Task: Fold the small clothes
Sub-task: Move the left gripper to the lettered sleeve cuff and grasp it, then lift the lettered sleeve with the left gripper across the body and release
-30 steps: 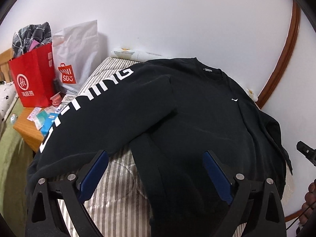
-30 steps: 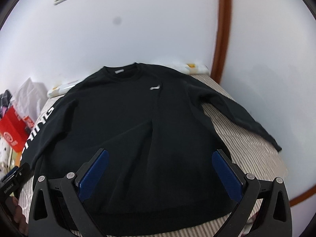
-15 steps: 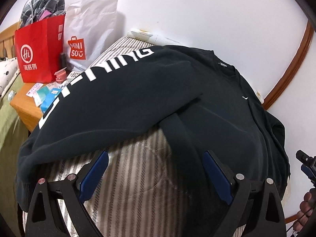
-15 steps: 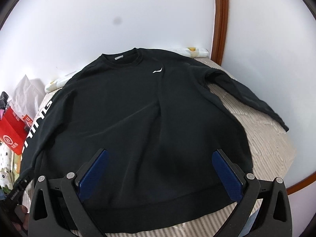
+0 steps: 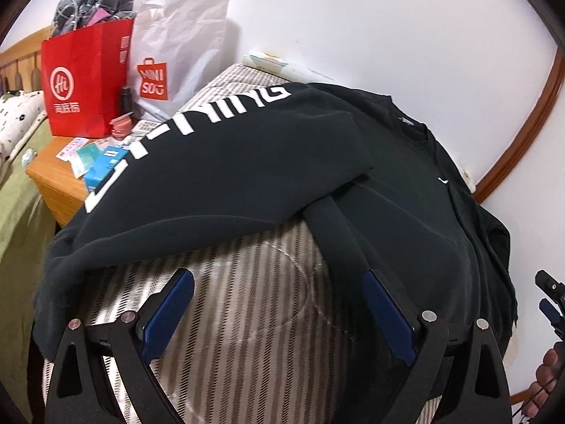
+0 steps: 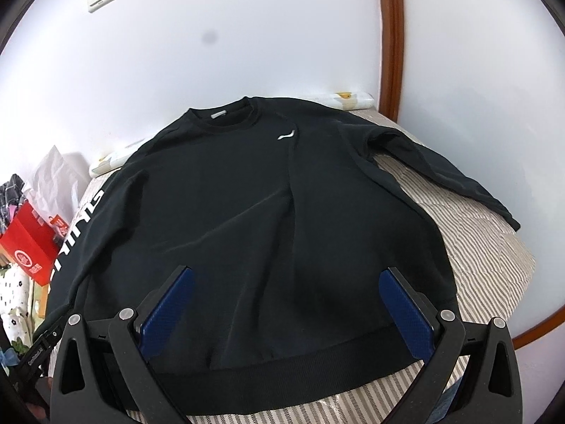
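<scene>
Your black sweatshirt (image 6: 254,212) lies flat on the striped bed (image 6: 487,233), collar toward the wall, hem nearest you, white letters running down its sleeve (image 5: 197,162); a MINISO bag (image 5: 176,53) stands beside a red bag (image 5: 84,81). Your left gripper (image 5: 279,311) and right gripper (image 6: 286,304) both gape wide, holding nothing

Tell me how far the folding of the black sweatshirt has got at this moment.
Done: the black long-sleeved sweatshirt lies spread face up on the striped bedcover, hem nearest. In hand: nothing; the left gripper and right gripper are both open above it. Left: everything. No fold shows, the lettered sleeve and the plain sleeve lie out to the sides.
</scene>
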The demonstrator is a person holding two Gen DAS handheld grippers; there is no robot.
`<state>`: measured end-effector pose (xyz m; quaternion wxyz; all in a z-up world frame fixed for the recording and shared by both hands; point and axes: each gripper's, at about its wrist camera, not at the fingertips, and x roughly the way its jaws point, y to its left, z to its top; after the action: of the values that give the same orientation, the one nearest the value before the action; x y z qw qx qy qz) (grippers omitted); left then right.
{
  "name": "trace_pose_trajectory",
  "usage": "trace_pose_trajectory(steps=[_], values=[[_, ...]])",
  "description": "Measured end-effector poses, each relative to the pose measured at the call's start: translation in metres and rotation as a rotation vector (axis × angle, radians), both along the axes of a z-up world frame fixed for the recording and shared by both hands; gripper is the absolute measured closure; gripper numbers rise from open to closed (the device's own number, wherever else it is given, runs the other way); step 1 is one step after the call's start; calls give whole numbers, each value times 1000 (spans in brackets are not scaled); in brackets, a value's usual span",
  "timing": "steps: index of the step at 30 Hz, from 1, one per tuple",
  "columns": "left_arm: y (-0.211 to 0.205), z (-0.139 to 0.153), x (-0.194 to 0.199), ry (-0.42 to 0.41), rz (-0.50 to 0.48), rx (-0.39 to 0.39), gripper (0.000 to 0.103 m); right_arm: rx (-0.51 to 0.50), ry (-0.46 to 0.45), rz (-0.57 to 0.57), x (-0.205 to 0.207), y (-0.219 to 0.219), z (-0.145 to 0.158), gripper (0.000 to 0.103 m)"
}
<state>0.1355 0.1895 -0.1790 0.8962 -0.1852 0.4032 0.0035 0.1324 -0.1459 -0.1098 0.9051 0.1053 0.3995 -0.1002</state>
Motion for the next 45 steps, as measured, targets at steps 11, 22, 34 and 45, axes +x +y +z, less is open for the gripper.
trace_pose_trajectory(steps=[11,22,34,45], values=[[9,5,-10,47,149,75,8,-22,-57,124,3,-4,5,1],[39,-16,-1,31,303,-63,9,-5,-66,207,12,-21,-17,1],[55,-18,29,35,480,75,92,-8,-45,190,7,-57,-42,1],[-33,109,82,-176,270,297,97,-29,-87,181,13,-110,-36,1]])
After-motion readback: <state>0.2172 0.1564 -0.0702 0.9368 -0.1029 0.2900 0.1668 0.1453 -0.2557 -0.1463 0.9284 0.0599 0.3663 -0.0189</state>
